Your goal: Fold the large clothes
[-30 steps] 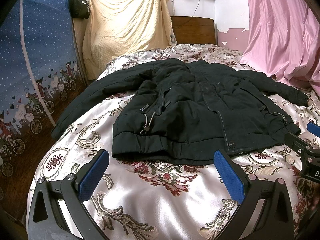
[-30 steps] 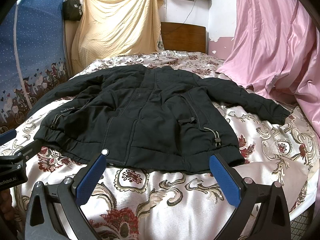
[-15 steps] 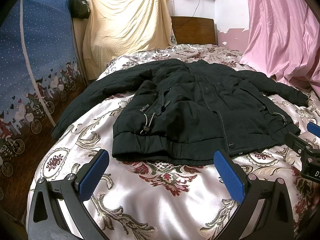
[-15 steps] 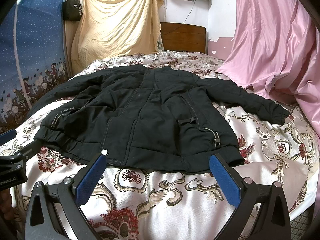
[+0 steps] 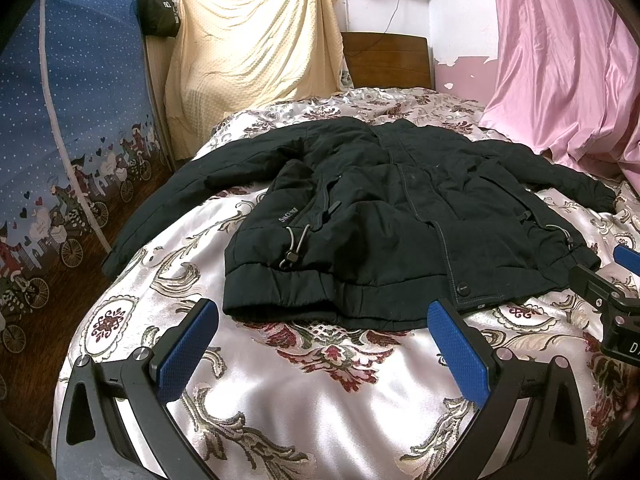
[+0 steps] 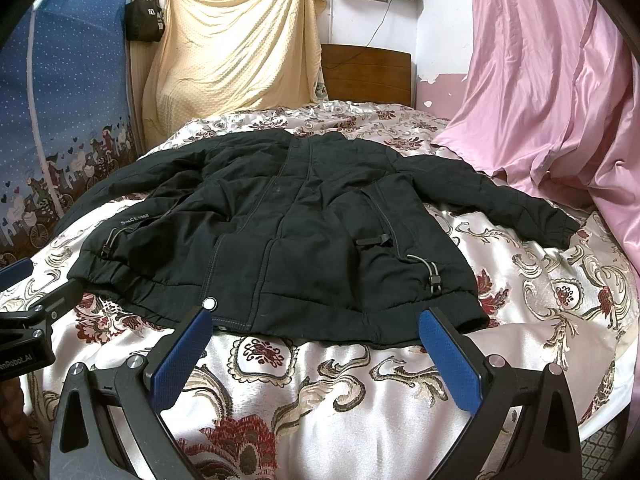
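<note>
A black padded jacket (image 5: pixel 384 216) lies front up and spread flat on the bed, hem toward me, both sleeves stretched out to the sides. It also shows in the right wrist view (image 6: pixel 288 232). My left gripper (image 5: pixel 322 320) is open and empty, hovering just short of the hem's left part. My right gripper (image 6: pixel 316 328) is open and empty, just short of the hem's right part. Each gripper shows at the edge of the other's view: the right one (image 5: pixel 612 280), the left one (image 6: pixel 28 308).
The bed has a shiny floral bedspread (image 5: pixel 328 392). A pink satin sheet (image 6: pixel 552 92) drapes over the bed's far right. A blue patterned curtain (image 5: pixel 60 128) hangs at left, a cream cloth (image 5: pixel 256 48) and a wooden headboard (image 6: pixel 366 76) behind.
</note>
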### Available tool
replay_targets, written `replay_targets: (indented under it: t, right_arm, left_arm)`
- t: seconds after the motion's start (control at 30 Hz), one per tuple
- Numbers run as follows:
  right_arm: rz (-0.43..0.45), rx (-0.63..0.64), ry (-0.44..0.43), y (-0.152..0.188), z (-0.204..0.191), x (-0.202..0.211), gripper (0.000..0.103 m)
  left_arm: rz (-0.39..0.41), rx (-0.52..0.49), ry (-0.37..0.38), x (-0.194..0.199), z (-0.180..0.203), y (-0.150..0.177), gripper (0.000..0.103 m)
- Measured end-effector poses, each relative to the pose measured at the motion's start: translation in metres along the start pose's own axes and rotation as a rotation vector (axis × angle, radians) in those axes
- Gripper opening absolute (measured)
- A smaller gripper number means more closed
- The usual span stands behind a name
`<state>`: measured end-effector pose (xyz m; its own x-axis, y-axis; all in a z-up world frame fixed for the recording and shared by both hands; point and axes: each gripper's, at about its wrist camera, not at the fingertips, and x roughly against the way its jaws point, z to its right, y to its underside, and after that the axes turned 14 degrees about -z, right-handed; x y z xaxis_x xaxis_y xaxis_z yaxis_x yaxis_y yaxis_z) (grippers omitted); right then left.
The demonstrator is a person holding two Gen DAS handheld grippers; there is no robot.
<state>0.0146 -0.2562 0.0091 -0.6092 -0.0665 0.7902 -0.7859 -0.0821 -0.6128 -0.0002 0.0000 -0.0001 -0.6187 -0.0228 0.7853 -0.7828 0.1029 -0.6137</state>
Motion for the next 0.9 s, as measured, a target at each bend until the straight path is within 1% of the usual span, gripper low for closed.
replay_targets:
  t: [0.73,0.83,0.87,0.9]
  right_arm:
    - [-0.008,0.001,0.005,-0.002,0.0,0.003,0.103]
    - [-0.032,-0.001,0.023,-0.003,-0.002,-0.003,0.103]
    - [-0.042,0.0,0.037,-0.004,-0.002,-0.004,0.103]
    - [-0.042,0.003,0.043,-0.005,-0.001,-0.004,0.103]
  left_arm:
    - [-0.008,0.002,-0.004,-0.004,0.002,0.002,0.102]
    - [-0.035,0.001,-0.025,-0.008,0.003,-0.004,0.102]
    - [-0.082,-0.007,-0.047,-0.015,0.004,-0.008,0.102]
    - [-0.1,-0.011,-0.048,-0.014,0.004,-0.009,0.102]
